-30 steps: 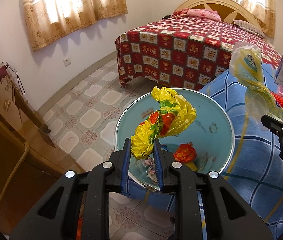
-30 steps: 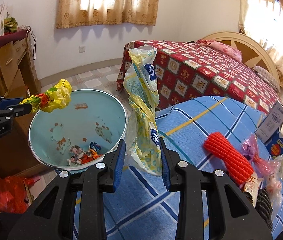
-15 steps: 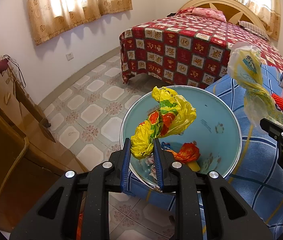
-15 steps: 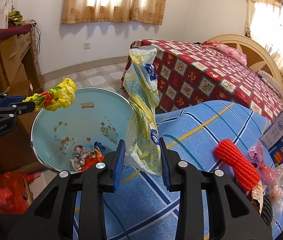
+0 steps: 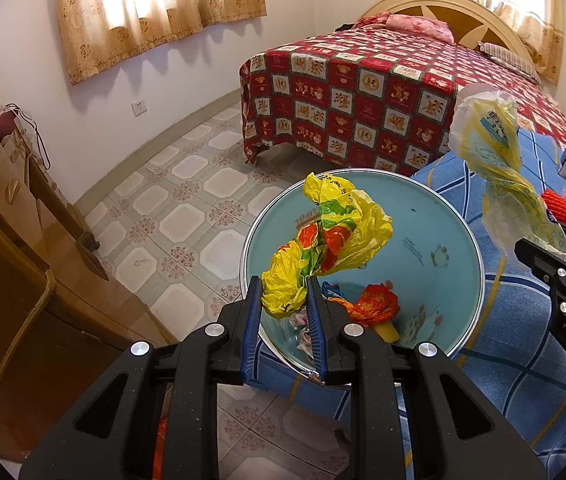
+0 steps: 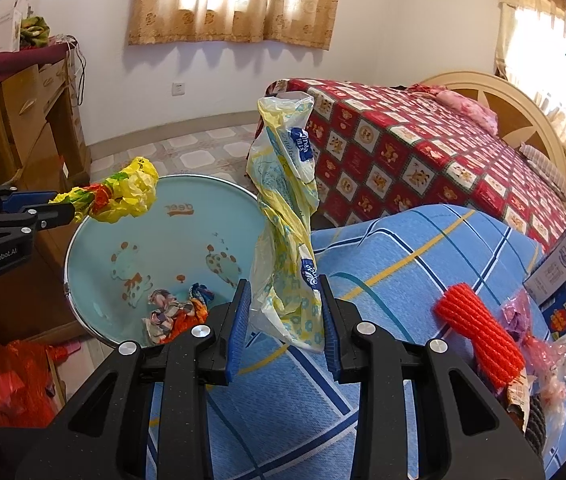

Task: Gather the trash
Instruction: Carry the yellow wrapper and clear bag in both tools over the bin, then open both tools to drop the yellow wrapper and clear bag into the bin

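Nearest the lens, the left hand-held gripper (image 5: pixel 285 312) is clamped on a crumpled yellow plastic bag (image 5: pixel 323 240) with red and green print, and holds it just above the near rim of the pale blue bin (image 5: pixel 435 216), the bag's loose end leaning in over the opening. Beside the bin, on its bed side, the right hand-held gripper (image 6: pixel 283 312) is clamped on the lower end of a twisted, clear yellow-and-blue wrapper (image 6: pixel 287 216), which stands up tall from the jaws over the edge of the blue striped bedspread (image 6: pixel 403 264), just short of the bin's rim. In the bottom of the bin some crumpled scraps (image 6: pixel 175 312) already lie. Farther from the bin along the bedspread are an orange knitted roll (image 6: pixel 479 336), pinkish wrappers (image 6: pixel 539 344) and small boxes (image 6: pixel 563 264). The step in hand looks like the drop: both pieces are carried to the bin and not yet let go. Next, the left jaws need only part for the bag to fall inside, while the right should first move sideways over the opening, since the tall wrapper could tip outside.
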A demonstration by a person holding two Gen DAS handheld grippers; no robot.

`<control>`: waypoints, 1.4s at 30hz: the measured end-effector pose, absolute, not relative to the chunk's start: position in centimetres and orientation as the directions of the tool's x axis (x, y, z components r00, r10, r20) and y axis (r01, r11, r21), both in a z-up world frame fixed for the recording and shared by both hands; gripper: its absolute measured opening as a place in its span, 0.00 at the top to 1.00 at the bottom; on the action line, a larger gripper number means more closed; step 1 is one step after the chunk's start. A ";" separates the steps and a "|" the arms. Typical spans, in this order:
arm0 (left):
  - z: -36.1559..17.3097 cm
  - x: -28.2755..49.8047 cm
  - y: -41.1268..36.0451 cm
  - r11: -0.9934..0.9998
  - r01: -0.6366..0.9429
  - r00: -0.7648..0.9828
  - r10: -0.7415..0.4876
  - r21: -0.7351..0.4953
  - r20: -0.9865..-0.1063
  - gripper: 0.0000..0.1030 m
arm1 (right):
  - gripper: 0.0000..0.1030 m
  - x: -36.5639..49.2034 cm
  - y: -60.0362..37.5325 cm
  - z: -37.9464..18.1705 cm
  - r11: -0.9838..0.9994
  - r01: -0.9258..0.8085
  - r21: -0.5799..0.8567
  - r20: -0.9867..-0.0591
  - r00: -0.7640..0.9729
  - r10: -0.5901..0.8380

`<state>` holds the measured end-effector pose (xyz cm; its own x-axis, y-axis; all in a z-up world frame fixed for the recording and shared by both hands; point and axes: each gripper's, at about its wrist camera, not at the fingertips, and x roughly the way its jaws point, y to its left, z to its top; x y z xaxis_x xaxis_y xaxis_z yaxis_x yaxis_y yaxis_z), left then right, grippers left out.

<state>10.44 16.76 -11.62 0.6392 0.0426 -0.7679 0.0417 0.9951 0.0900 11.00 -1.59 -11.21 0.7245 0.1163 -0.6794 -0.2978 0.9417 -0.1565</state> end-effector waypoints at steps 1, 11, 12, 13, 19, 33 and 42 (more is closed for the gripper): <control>-11.6 10.5 16.8 0.995 0.042 0.639 0.043 0.090 -0.768 0.78 | 0.68 11.0 -1.5 -11.2 0.941 -0.299 -0.156 -0.680 0.724 0.117; -11.8 10.2 16.1 0.995 0.063 0.642 0.020 0.079 -0.766 0.74 | 0.64 11.2 -0.7 -11.4 0.931 -0.332 -0.153 -0.683 0.716 0.143; -11.8 10.2 16.0 0.995 0.067 0.643 0.016 0.077 -0.766 0.69 | 0.58 11.2 -0.5 -11.4 0.928 -0.342 -0.147 -0.681 0.715 0.156; -11.8 10.1 15.9 0.995 0.070 0.644 0.013 0.076 -0.765 0.65 | 0.53 11.2 -0.5 -11.4 0.929 -0.341 -0.145 -0.679 0.717 0.157; -12.0 10.1 15.8 0.996 0.066 0.640 0.007 0.065 -0.768 0.39 | 0.35 11.1 -0.8 -11.5 0.934 -0.335 -0.123 -0.675 0.718 0.169; -13.9 8.6 10.9 0.983 0.167 0.605 -0.036 0.082 -0.796 0.22 | 0.29 3.0 -11.5 -9.9 0.991 -0.118 -0.054 -0.627 0.777 0.058; -13.6 7.1 3.8 0.951 0.290 0.615 -0.099 0.108 -0.783 0.17 | 0.29 -3.1 -24.0 -10.8 0.977 0.213 -0.007 -0.639 0.751 -0.168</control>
<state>7.11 3.80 -13.64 0.6146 -0.0987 -0.7827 0.2903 0.9508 0.1081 -3.14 -24.02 -10.81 0.7510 -0.1679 -0.6386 0.2128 0.9771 -0.0067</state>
